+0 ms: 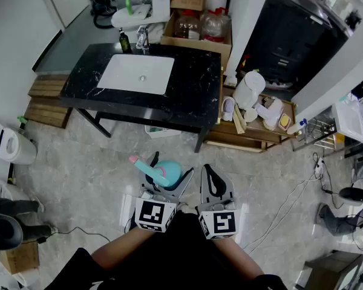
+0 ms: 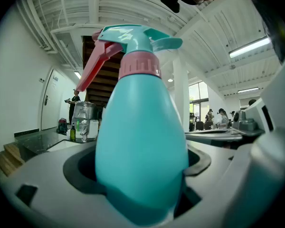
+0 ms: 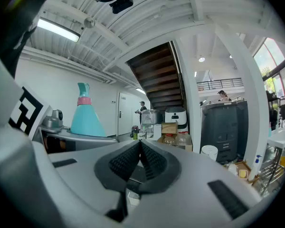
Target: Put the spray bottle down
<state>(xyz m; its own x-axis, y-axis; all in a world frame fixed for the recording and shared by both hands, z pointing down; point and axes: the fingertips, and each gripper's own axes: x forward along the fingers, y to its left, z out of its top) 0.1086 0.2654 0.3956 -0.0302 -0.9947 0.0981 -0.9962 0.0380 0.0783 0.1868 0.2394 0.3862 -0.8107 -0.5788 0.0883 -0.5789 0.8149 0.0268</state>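
A teal spray bottle [image 1: 161,171] with a pink trigger and collar stands upright between the jaws of my left gripper [image 1: 169,177], which is shut on its wide body. In the left gripper view the bottle [image 2: 142,141] fills the middle, with the jaws wide around its base. My right gripper [image 1: 211,174] is close beside it on the right, level, its ribbed pads pressed together on nothing [image 3: 139,151]. From the right gripper view the bottle [image 3: 85,120] shows at the left. Both are held in the air above the tiled floor, in front of the black counter [image 1: 193,89].
The counter holds a white sink [image 1: 138,73], a tap and a green bottle [image 1: 125,41]. A cardboard box [image 1: 196,28] of bottles stands behind it. A wooden pallet [image 1: 254,139] with a kettle and jars lies to the right. A white bin [image 1: 11,145] is at the left, and cables [image 1: 284,204] cross the floor.
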